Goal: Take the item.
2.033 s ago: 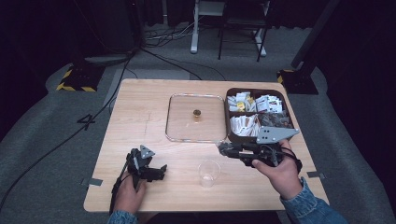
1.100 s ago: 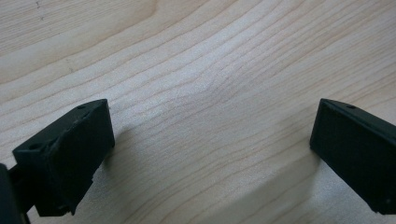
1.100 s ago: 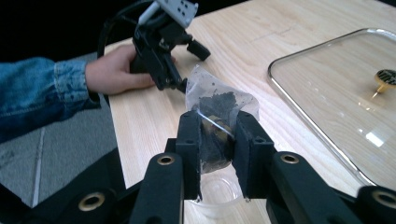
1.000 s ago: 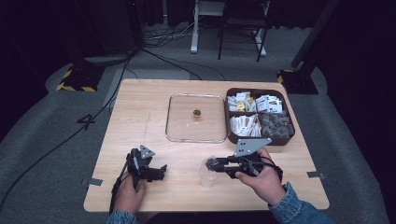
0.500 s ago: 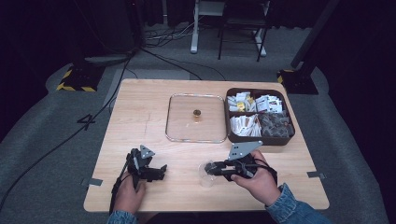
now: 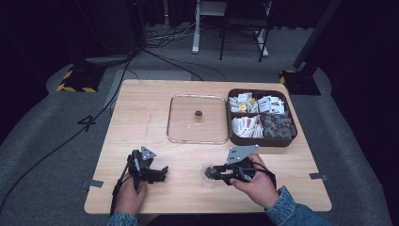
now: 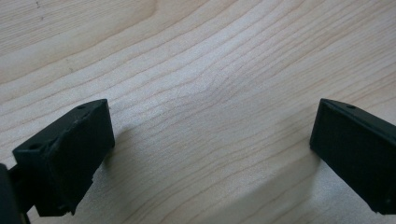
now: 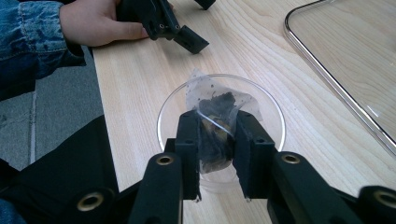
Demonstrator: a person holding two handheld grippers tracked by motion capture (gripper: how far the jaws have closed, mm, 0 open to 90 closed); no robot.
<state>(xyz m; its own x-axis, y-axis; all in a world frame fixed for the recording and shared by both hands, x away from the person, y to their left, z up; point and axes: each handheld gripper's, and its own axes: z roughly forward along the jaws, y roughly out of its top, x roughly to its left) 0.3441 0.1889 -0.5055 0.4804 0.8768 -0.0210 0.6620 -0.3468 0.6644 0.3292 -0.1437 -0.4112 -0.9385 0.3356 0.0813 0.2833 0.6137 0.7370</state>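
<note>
Tea bag: clear sachet with dark contents, pinched between the jaws of the right gripper and held directly over the mouth of the clear plastic cup. Judged as transfer from box to cup well advanced, release outstanding.

Left to right across the table:

Left gripper resting on the wood near the front edge, gripped by the left hand. Jaws wide apart in the left gripper view, bare tabletop between them, nothing held. Idle; no part in the current step apparent.

Cup upright just left of the right gripper in the high view, near the front edge. Sachet above or level with the rim; depth inside the cup not determinable. Upper corner of the sachet standing clear above the jaws.

Right hand steady behind the gripper, denim sleeve at the table edge.

Glass lid with brass knob lying flat mid-table, touching the brown compartment box. Box open, packets in the rear compartments, further dark sachets at front right.

Remaining, by judgement: lower the sachet, open the jaws, withdraw. Replacing the lid on the box possibly also due; not confirmable.
</note>
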